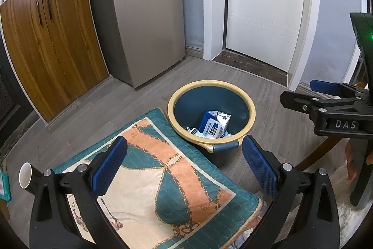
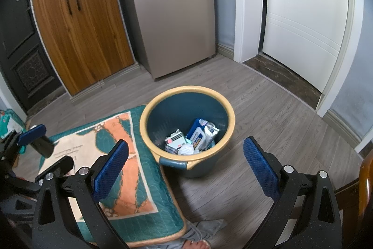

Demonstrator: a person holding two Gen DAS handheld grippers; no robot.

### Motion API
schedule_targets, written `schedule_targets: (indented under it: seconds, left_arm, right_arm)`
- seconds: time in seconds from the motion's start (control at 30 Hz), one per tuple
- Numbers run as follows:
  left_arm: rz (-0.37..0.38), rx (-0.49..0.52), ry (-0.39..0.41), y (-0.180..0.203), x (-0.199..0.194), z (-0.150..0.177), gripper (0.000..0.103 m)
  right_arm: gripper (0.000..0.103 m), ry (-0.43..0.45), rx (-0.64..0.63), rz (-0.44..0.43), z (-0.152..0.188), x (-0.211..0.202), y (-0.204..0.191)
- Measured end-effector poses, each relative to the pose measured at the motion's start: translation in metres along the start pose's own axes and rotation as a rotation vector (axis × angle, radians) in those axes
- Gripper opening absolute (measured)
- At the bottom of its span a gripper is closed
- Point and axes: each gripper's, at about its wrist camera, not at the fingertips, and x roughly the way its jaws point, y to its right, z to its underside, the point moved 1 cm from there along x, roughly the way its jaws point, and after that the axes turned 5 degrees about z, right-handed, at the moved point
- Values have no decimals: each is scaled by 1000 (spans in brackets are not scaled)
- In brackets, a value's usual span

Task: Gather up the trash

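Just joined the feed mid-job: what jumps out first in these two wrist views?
The blue trash bin with a yellow rim stands mid-floor, already holding a blue wipes pack and crumpled wrappers. A teal-and-orange patterned cushion lies against its left side. Both the left gripper and the right gripper are open and empty.

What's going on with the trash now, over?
Both grippers, left and right, open and empty. Bin holds wrappers. Paper cup left on cushion. Nothing blocking.
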Motion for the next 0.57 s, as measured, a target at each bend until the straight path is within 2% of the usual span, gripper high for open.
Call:
schedule_targets:
  seconds: [0.3,0.57]
  left_arm:
    - [-25,-12,13,-6,-2,-1,97]
    - [-29,-51,-30,-11,-2,-1,97]
  right_arm:
    - [98,-5,9,3,2,0,-5]
    - [98,-11,1,11,2,2,-5]
